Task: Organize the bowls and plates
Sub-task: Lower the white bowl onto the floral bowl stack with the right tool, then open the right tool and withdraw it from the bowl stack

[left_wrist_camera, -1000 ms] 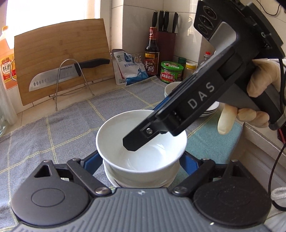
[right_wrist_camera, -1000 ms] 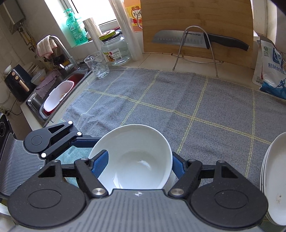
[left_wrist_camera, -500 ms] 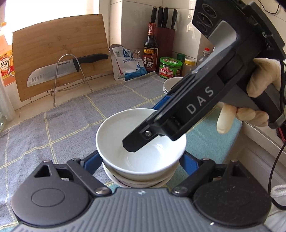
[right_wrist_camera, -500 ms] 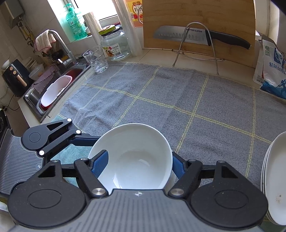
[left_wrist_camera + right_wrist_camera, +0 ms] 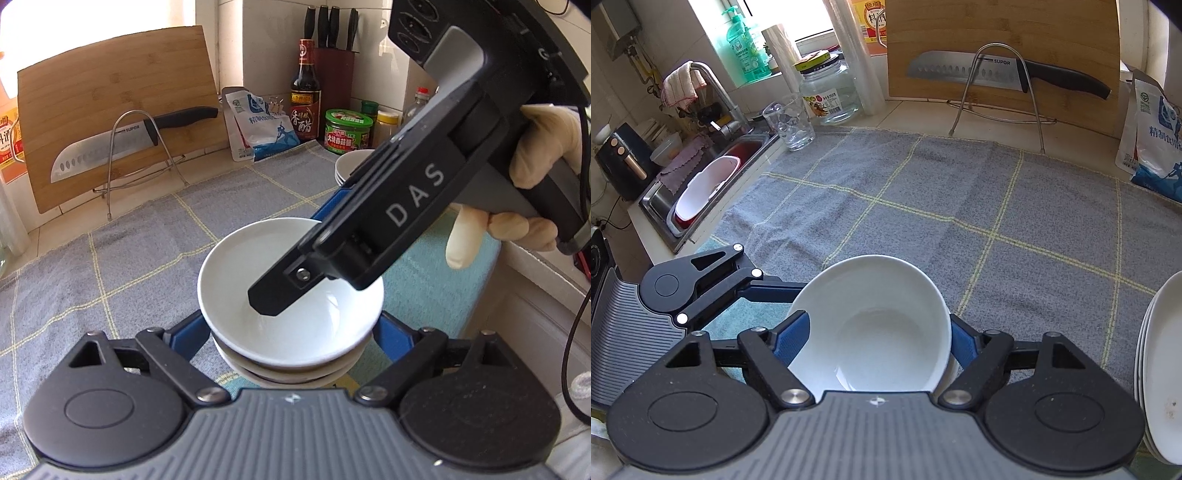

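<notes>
A white bowl (image 5: 332,325) sits on top of a stack of white bowls (image 5: 288,373) on the cloth. My left gripper (image 5: 288,332) flanks the stack just under the top bowl. Its jaws are opening and its blue pads (image 5: 186,336) stand beside the bowls. My right gripper (image 5: 291,258) reaches down from the upper right, held by a gloved hand (image 5: 535,147). One of its fingers is inside the bowl and the other is behind the far rim. In the right wrist view the bowl (image 5: 879,332) lies between the right gripper (image 5: 875,336), whose jaws are opening. A stack of white plates (image 5: 1163,369) stands to the right.
A grey checked cloth (image 5: 960,206) covers the counter over a teal cloth (image 5: 424,258). At the back stand a cutting board (image 5: 997,33), a knife on a wire rack (image 5: 997,70), a salt bag (image 5: 258,125), bottles and jars. A sink (image 5: 701,184) lies at the left.
The top bowl has sunk lower and settled onto the stack. The pads of both grippers have spread slightly wider around the bowls.
</notes>
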Available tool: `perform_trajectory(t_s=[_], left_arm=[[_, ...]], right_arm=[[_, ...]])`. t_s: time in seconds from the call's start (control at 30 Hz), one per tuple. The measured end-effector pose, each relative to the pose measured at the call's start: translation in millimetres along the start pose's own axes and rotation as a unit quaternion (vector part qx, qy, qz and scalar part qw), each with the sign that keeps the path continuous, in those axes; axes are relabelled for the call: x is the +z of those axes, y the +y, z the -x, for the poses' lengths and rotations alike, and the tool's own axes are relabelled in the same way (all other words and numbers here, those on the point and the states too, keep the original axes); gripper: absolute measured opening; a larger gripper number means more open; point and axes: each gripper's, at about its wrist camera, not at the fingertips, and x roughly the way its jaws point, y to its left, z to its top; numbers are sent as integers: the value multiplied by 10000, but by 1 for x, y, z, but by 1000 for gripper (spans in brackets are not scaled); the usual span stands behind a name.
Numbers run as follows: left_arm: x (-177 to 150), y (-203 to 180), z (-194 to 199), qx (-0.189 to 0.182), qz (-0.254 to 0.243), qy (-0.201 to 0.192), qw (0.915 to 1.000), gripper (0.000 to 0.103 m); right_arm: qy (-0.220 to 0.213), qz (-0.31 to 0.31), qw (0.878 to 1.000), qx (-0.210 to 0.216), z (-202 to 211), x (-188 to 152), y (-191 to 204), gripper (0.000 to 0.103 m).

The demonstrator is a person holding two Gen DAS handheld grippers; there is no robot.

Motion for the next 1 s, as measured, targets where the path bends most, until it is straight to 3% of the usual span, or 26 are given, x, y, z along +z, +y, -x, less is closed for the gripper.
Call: perform_trajectory(t_s=[0.3, 0.63, 0.9, 1.0], left_arm=[[-4, 4, 5, -187, 83, -6, 9998, 97], [-8, 8, 16, -249, -4, -187, 9995, 100], [-14, 21, 25, -262, -244, -407, 9985, 100], [-17, 26, 27, -412, -285, -262, 9984, 101]], right_arm=[[-6, 104, 9999, 4, -2, 1, 6, 96], [-146, 234, 9996, -118, 4, 2, 8, 100], [-547, 622, 9953, -497, 26, -2, 17, 103], [-601, 803, 9930, -623, 32, -8, 23, 103]])
